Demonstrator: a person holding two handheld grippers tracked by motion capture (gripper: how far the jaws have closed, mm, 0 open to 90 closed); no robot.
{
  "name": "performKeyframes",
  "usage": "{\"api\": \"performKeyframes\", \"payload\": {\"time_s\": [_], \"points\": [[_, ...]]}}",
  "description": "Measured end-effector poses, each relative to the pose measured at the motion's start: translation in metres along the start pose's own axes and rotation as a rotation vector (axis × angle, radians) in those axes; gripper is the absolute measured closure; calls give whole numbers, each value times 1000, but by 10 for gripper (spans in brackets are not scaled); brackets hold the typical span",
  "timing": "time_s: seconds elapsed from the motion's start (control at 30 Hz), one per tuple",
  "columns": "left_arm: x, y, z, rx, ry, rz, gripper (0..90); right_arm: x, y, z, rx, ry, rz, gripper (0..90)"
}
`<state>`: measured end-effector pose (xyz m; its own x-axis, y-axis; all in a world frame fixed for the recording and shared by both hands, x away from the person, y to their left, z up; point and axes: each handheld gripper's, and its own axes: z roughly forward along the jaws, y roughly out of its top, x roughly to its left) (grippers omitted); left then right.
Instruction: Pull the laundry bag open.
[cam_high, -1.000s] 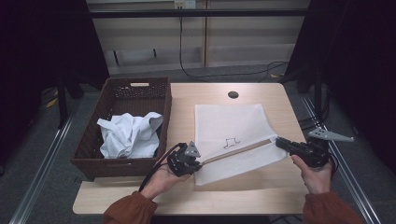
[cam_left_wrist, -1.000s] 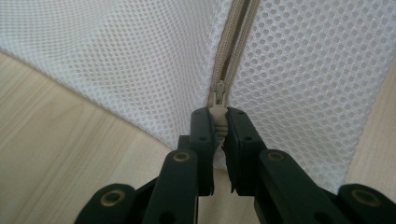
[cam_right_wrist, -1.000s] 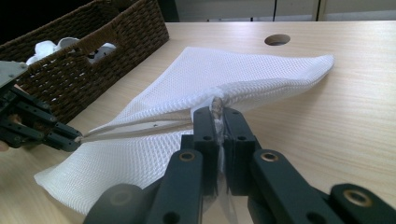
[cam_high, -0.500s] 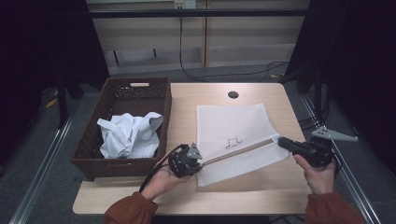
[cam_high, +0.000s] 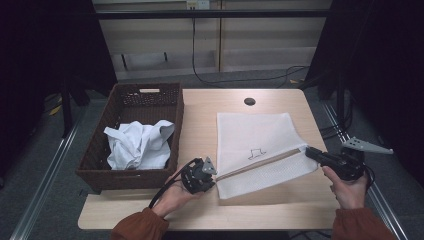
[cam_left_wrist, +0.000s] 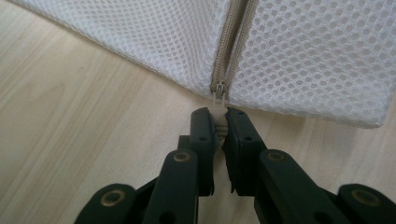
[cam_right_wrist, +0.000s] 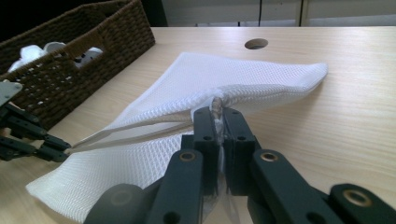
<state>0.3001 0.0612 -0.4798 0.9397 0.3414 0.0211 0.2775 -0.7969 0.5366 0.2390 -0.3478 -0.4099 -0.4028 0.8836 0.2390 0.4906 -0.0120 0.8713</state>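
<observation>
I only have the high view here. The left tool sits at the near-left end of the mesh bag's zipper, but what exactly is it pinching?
Observer: The left tool is shut on the zipper pull, whose slider sits at the bag's edge.
Operator: And the right tool, is it on the fabric or the zipper?
Observer: The right tool is shut on a bunched bit of the mesh bag at the zipper's other end.
Operator: Is the bag lying flat?
Observer: No, the right gripper view shows that end lifted off the table, the zipper line taut between the two tools.
</observation>
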Motion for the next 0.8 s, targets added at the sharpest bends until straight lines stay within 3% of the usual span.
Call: {"api": "performKeyframes", "payload": {"time_s": [0.1,0.17,0.2,0.23,0.27,0.3,0.33,0.37,0.4,0.43,0.57,0.63,0.67,0.77,0.8], "points": [[2,-1,-3,-13,-4,-9,822,-1,-1,-2,-7,10,3,857],[3,-2,-4,-32,8,-44,821,-2,-1,0,-2,11,-1,856],[5,-2,-6,-9,1,-22,820,-2,-2,2,-1,13,-1,856],[4,-3,-5,-41,8,-62,818,-3,-3,3,2,11,0,856],[4,-4,-6,-28,5,-39,817,-3,-4,3,6,10,-1,856],[2,-6,-5,-55,12,-64,805,-2,-6,5,13,8,2,856],[2,-7,-5,-49,11,-65,805,-2,-6,5,13,8,2,856],[4,-8,-6,-23,30,-34,736,-2,-7,7,21,6,-1,856],[2,-9,-4,-46,32,-79,736,-2,-7,7,21,6,-1,856],[2,-11,-4,-61,46,-94,697,-2,-8,8,20,7,1,855],[2,-12,-9,-80,29,-69,541,-1,-11,13,39,5,6,855],[-3,-10,-9,-114,29,-99,514,-2,-13,14,50,5,8,854],[-4,-9,-10,-113,42,-99,459,-1,-16,15,55,-12,-1,854],[-5,-9,-12,-124,42,-94,433,-2,-18,15,65,-6,-3,853],[-6,-8,-13,-114,65,-94,354,-2,-22,17,83,-10,-3,851]]}}
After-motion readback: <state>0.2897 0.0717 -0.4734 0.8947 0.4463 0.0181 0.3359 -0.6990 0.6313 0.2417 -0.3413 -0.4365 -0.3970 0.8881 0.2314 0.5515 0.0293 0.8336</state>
